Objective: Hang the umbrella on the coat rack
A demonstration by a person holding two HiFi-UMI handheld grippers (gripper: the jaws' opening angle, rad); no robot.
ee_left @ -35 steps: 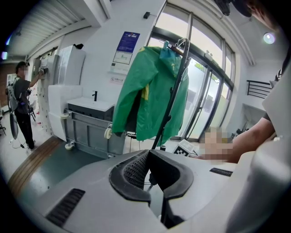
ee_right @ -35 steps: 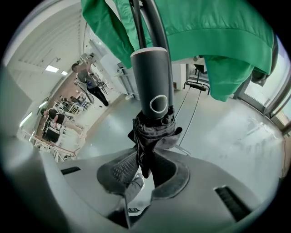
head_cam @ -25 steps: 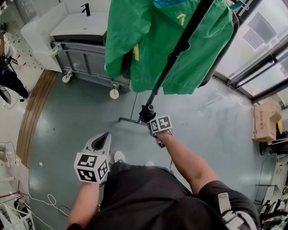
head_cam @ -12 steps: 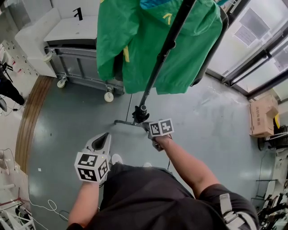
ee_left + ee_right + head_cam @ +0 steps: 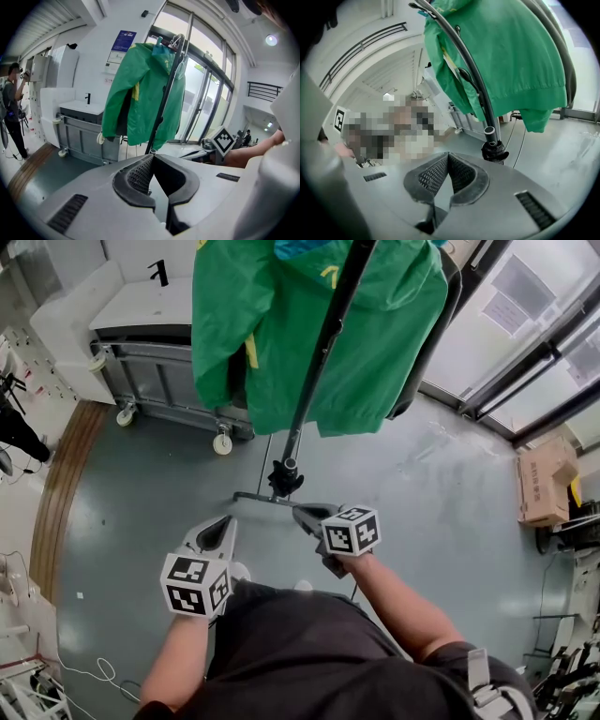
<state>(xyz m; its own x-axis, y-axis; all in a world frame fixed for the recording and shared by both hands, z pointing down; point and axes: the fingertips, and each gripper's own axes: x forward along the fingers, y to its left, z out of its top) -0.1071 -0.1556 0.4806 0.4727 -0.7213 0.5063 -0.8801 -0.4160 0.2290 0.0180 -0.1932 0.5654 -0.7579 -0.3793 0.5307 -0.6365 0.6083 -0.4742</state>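
Observation:
A green jacket (image 5: 281,334) hangs on the coat rack, whose slanting black pole (image 5: 319,362) runs down in front of it. A small black folded umbrella (image 5: 283,480) hangs bunched at the pole's lower end, just under the open tube tip (image 5: 490,131). My right gripper (image 5: 302,512) is shut and empty, a short way on the near side of the umbrella (image 5: 494,151) and apart from it. My left gripper (image 5: 217,524) is further left, also shut with nothing in it. In the left gripper view the jacket (image 5: 140,93) and pole stand straight ahead beyond its jaws (image 5: 151,157).
A grey wheeled cabinet (image 5: 159,362) with a white top stands behind the rack. The rack's base bar (image 5: 255,496) lies on the floor. A cardboard box (image 5: 544,488) and glass doors are at the right. A person (image 5: 11,108) stands far left.
My right gripper has lifted off the umbrella at the pole's end and drawn back toward me. The umbrella stays hanging there. The left gripper has shifted slightly.

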